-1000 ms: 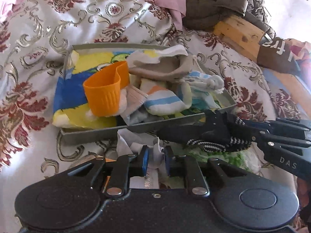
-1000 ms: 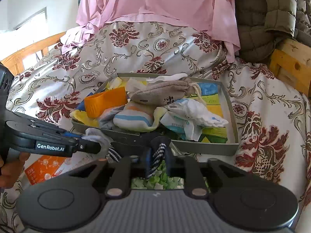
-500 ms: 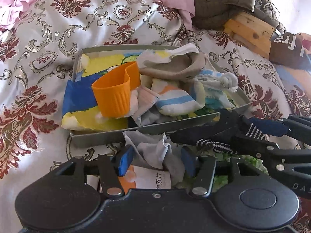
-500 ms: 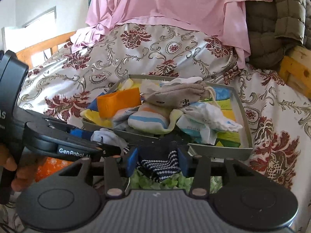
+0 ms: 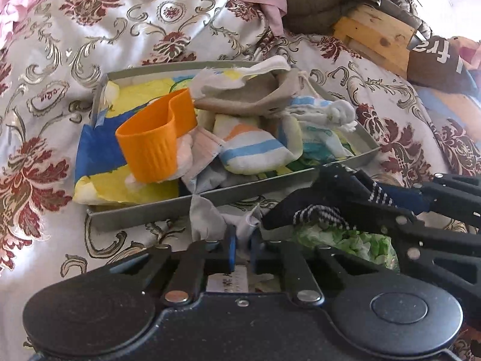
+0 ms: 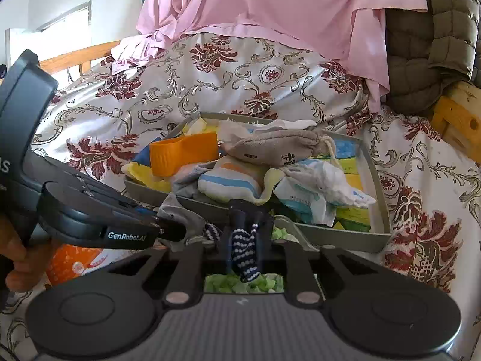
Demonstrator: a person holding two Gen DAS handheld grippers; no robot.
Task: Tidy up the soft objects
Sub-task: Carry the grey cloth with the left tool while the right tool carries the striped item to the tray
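Observation:
A grey tray (image 5: 144, 213) on the flowered bedspread holds an orange silicone cup (image 5: 150, 147), a striped sock (image 5: 255, 153), a beige pouch (image 5: 249, 96) and other soft items. In front of its near rim, my left gripper (image 5: 242, 249) is shut on a crumpled grey sock (image 5: 207, 219). Right beside it, my right gripper (image 6: 244, 240) has its jaws closing, and the pads pinch a navy sock with white dots (image 6: 243, 246). From the left wrist view the right gripper (image 5: 345, 192) comes in from the right with the navy sock (image 5: 303, 207) in it.
A green packet (image 6: 243, 282) lies under both grippers and an orange packet (image 6: 72, 261) sits at the left by a hand. Pink cloth (image 6: 285, 9) and a quilted jacket (image 6: 436, 45) are piled behind the tray. A wooden frame (image 5: 375, 36) stands at the right.
Half a second ago both pairs of jaws stood wide apart around the socks. Now the left has closed on the grey sock and the right on the navy one.

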